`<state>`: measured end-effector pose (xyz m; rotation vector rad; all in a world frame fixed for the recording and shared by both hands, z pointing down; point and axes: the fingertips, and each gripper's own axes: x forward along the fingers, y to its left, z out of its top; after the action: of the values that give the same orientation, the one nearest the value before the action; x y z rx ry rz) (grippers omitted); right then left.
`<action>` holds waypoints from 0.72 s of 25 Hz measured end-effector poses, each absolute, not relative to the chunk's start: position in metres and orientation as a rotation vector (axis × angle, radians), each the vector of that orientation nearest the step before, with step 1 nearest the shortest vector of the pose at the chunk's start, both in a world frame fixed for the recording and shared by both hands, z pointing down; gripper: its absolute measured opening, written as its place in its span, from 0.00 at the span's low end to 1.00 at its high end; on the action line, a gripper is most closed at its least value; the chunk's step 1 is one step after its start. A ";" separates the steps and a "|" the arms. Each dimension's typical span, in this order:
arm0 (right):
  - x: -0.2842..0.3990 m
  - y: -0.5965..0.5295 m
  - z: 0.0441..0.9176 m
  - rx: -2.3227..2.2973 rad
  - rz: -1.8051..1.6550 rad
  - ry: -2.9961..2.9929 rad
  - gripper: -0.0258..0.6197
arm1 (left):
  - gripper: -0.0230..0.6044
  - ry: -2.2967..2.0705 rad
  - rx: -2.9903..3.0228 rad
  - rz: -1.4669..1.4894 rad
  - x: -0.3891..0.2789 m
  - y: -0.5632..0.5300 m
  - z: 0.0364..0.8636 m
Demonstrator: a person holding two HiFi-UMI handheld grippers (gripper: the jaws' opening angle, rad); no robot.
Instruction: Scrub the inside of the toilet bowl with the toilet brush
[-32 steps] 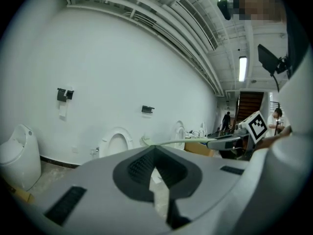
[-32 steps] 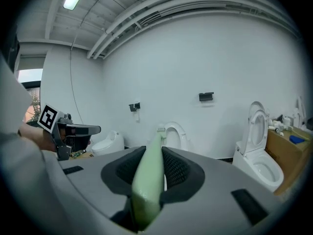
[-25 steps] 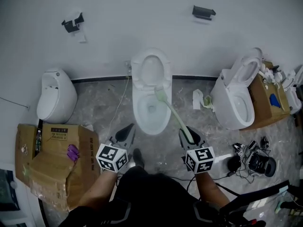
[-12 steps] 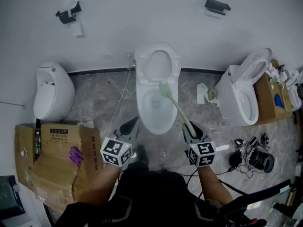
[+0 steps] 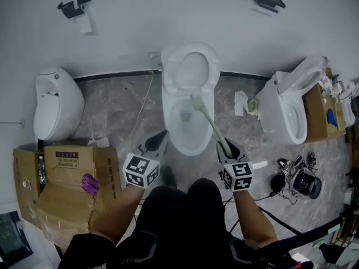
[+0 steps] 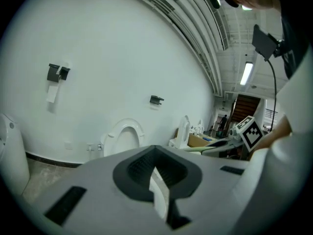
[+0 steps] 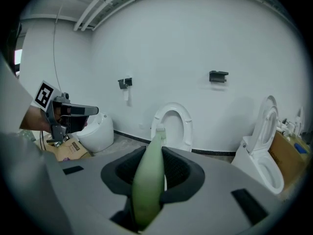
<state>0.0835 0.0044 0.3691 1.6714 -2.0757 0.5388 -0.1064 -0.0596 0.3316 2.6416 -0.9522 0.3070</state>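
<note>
The pale green plastic toilet brush (image 5: 210,126) has its head inside the white ceramic toilet bowl (image 5: 185,146), near the right rear wall. Your right tool (image 5: 229,148) pinches the handle's end. Press the bristles down and sweep round under the rim. Hold the left tool (image 5: 159,140) aside; its jaws are pressed together, empty.

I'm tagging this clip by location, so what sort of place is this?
Probably a test or demo room, not a working bathroom: several toilets stand unpartitioned along one wall, with a cardboard box and loose cables on the floor.
</note>
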 end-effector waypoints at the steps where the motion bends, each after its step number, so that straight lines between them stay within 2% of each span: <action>1: 0.085 0.001 0.375 1.657 0.540 -2.073 0.20 | 0.05 -0.957 2.629 0.307 -0.106 -0.062 0.336; 18: 0.115 -0.078 0.507 1.329 0.541 -2.096 0.20 | 0.05 -1.068 2.456 0.418 -0.069 -0.109 0.435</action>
<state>0.1150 -0.0783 0.5067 1.3287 -2.0965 0.5412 -0.0688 -0.1090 0.4352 2.4560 -1.0679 0.4183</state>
